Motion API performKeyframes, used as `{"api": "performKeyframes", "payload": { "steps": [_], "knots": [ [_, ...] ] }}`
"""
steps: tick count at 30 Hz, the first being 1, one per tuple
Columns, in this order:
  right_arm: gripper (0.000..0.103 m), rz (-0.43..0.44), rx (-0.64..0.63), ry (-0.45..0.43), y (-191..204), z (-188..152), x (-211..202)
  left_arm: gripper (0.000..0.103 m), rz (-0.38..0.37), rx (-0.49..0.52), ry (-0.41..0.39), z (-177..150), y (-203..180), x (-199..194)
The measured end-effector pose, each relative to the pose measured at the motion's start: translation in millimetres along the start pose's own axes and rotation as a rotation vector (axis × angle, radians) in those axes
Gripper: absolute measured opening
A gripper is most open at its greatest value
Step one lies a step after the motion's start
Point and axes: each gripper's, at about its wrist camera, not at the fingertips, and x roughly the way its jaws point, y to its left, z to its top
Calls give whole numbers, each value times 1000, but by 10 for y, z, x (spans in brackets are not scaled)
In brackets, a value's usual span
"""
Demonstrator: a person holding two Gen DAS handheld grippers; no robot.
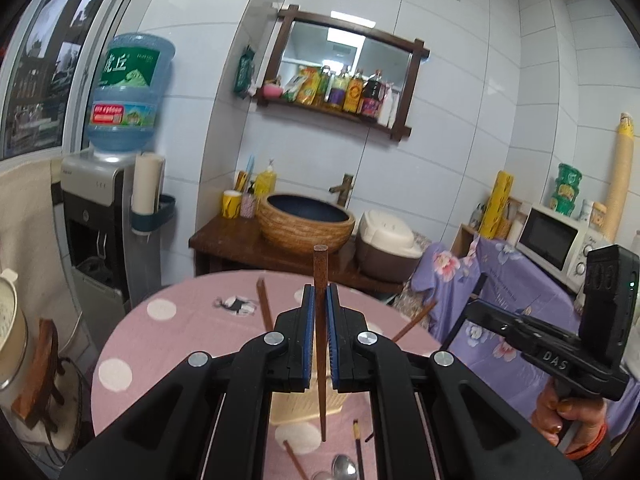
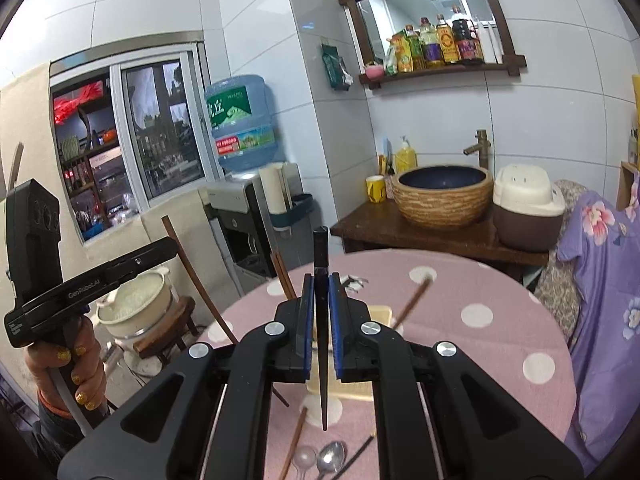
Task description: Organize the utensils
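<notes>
My left gripper (image 1: 320,292) is shut on a brown wooden chopstick (image 1: 320,264), which stands nearly upright with its thin end hanging over a beige utensil holder (image 1: 298,404). My right gripper (image 2: 320,280) is shut on a black chopstick (image 2: 321,248), also upright, above the same holder (image 2: 380,314). Two brown chopsticks (image 2: 412,304) lean out of the holder. On the pink dotted table (image 2: 480,360) near me lie a metal spoon (image 2: 332,458), a clear spoon (image 2: 304,458), a brown chopstick (image 2: 294,440) and a thin black chopstick (image 2: 356,456).
Behind the table a wooden counter (image 1: 224,236) carries a woven basin (image 1: 306,220) and a rice cooker (image 1: 386,244). A water dispenser (image 1: 100,216) stands at the left, and a microwave (image 1: 560,240) on a purple floral cloth at the right. A pot on a stool (image 2: 136,308) sits beside the table.
</notes>
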Motion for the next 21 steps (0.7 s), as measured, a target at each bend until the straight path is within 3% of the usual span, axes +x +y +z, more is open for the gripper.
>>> {"api": "performKeyframes", "payload": {
  "steps": [5, 10, 15, 21],
  "knots": [
    [8, -40, -15, -77, 97, 468, 67, 4, 29, -29, -52, 437, -2, 107],
    [8, -106, -55, -125, 188, 656, 275, 1, 78, -61, -71, 604, 81, 407],
    [8, -176, -66, -93, 118, 478, 724, 2, 103, -108, -34, 436, 228, 711],
    [8, -194, -42, -3, -11, 118, 1123, 1, 149, -175, 27, -91, 618, 846]
  ]
}}
